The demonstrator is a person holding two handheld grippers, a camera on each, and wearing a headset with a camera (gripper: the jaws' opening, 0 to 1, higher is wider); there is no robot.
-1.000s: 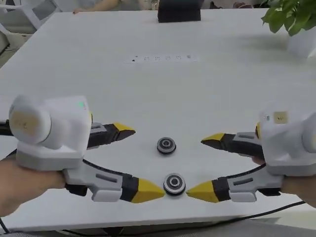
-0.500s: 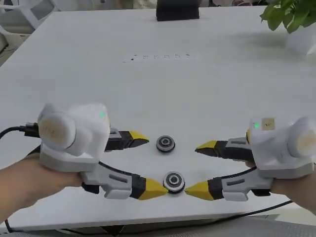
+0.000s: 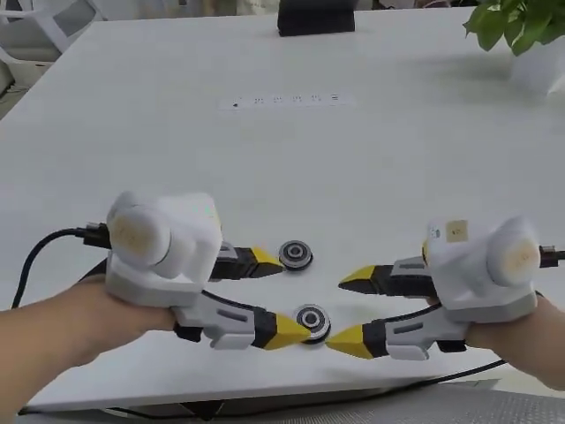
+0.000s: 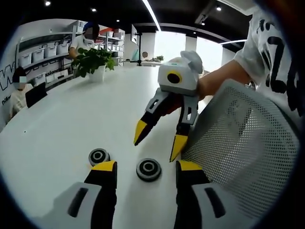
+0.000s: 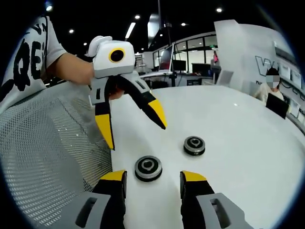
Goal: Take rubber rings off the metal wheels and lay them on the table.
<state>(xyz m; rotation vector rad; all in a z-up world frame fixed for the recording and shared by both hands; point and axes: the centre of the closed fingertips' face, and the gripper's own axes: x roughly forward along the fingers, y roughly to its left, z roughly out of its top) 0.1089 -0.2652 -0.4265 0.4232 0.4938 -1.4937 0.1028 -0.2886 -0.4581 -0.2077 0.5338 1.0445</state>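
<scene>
Two small metal wheels with black rubber rings lie on the white table (image 3: pixel 291 159). The near wheel (image 3: pixel 311 321) (image 4: pixel 148 169) (image 5: pixel 148 168) sits close to the front edge; the far wheel (image 3: pixel 295 254) (image 4: pixel 98 156) (image 5: pixel 194 145) lies a little beyond it. My left gripper (image 3: pixel 291 291) (image 4: pixel 145 168) is open, its yellow tips flanking the near wheel from the left. My right gripper (image 3: pixel 347 309) (image 5: pixel 152 177) is open too, pointing at the same wheel from the right. Neither holds anything.
A potted plant (image 3: pixel 516 31) stands at the far right and a black box (image 3: pixel 316 18) at the far edge. A row of small marks (image 3: pixel 287 100) crosses the table's middle. A mesh chair back (image 4: pixel 243 143) sits near the table's front edge. A cable (image 3: pixel 44 256) trails from the left gripper.
Both grippers have moved inward toward each other, and their tips now stand close on either side of the near wheel. The wheels have stayed put.
</scene>
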